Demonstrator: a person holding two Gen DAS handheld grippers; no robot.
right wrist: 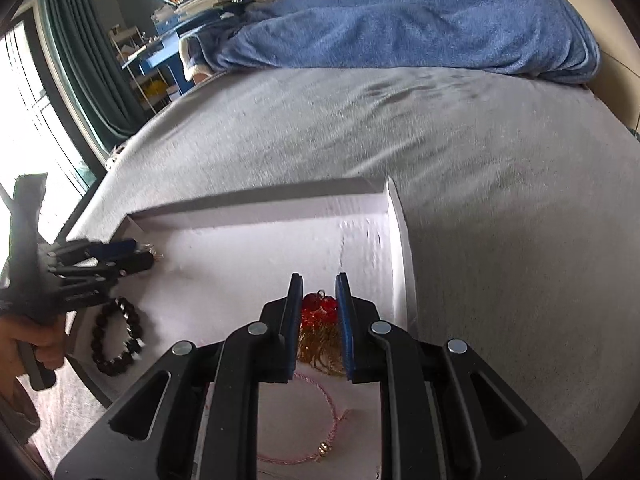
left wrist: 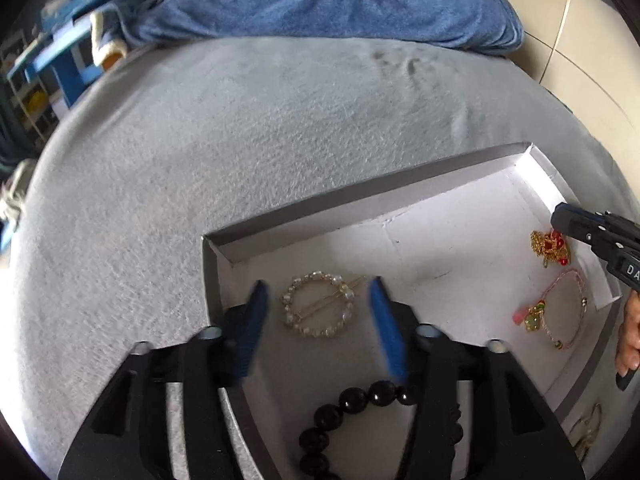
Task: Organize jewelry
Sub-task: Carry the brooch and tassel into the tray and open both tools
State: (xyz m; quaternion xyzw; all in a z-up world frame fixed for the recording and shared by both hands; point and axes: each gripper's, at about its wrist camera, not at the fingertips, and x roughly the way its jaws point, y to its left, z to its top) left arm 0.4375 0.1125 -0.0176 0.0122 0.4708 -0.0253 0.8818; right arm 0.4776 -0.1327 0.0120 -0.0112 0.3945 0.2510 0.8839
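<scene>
Grey bedspread (left wrist: 200, 160) carries a white tray (left wrist: 360, 200) of jewelry.
Between the left gripper's (left wrist: 316, 308) parted, empty fingers lies a pearl ring clip (left wrist: 318, 306), black bead bracelet (left wrist: 352, 400) beneath. The right gripper (right wrist: 318, 320), jaws narrowly apart, straddles a red-and-gold ornament (right wrist: 318, 308); whether it grips is unclear. A pink cord bracelet (right wrist: 320, 420) sits under it. A blue blanket (right wrist: 400, 20) lies far ahead; the right gripper's lettering reads "DA".

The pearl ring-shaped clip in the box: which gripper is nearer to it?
Left. The left gripper hangs open with the pearl clip between its fingers. The right gripper is at the other end of the white box, around the red and gold ornament.
</scene>
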